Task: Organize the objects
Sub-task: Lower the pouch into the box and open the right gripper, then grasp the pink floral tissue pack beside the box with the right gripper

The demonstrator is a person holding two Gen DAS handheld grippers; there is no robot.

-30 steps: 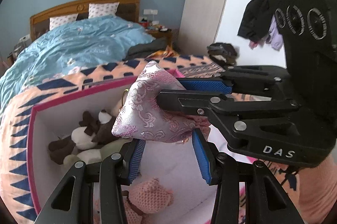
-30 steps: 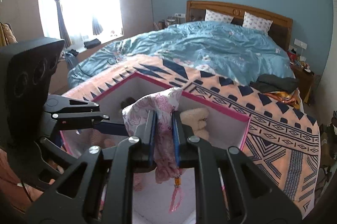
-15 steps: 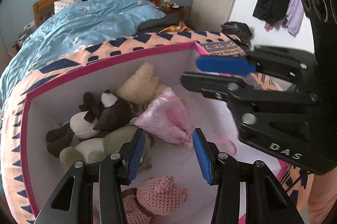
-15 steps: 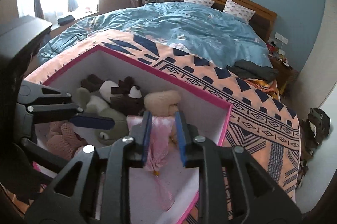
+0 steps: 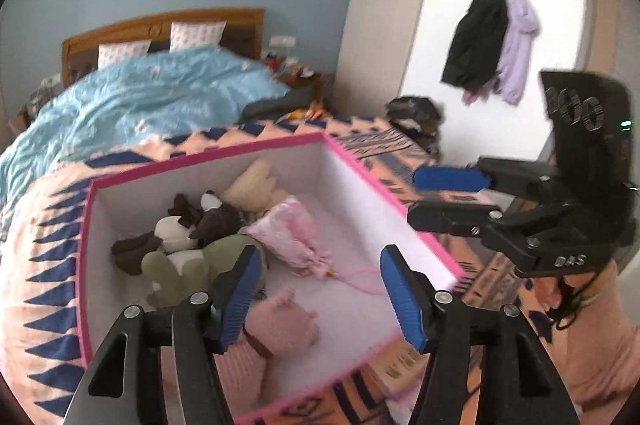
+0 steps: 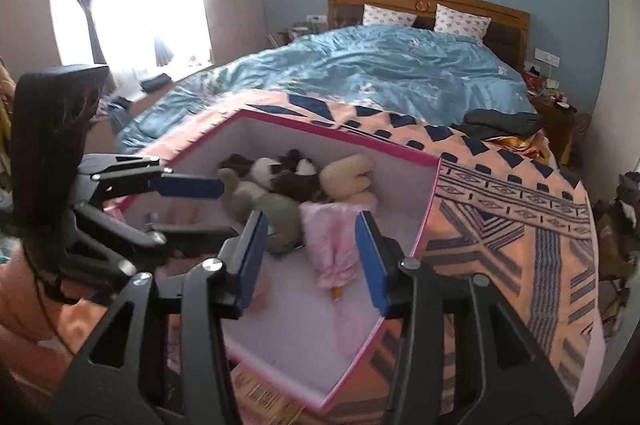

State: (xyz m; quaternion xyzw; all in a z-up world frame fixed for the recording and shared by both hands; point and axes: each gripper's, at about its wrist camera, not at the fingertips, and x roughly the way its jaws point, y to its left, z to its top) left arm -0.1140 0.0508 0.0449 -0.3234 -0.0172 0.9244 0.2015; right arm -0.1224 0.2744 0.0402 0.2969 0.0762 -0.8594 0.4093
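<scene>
A pink-rimmed white box [image 5: 352, 165] [image 6: 428, 221] stands on the patterned bed cover. Inside it lie a pink brocade pouch [image 5: 288, 229] [image 6: 330, 237] with a tassel, a brown-and-white plush [image 5: 192, 221] [image 6: 280, 173], a green plush [image 5: 180, 265] [image 6: 272, 213], a cream plush [image 5: 256, 185] [image 6: 346, 177] and a pink knitted plush [image 5: 280, 321]. My left gripper [image 5: 320, 293] is open and empty above the box's near side. My right gripper [image 6: 312, 257] is open and empty above the pouch; it also shows in the left wrist view [image 5: 440, 197], to the right of the box.
The bed with a blue duvet [image 5: 140, 105] [image 6: 380, 65] lies behind the box. Coats [image 5: 492, 45] hang on the right wall. A dark bundle [image 5: 416, 113] sits by the bed's corner. A curtained window [image 6: 120, 5] is at the left.
My right gripper lowered the pink pouch into the box, opened and let it go, then drew back. My left gripper also pulled back and stayed open.
</scene>
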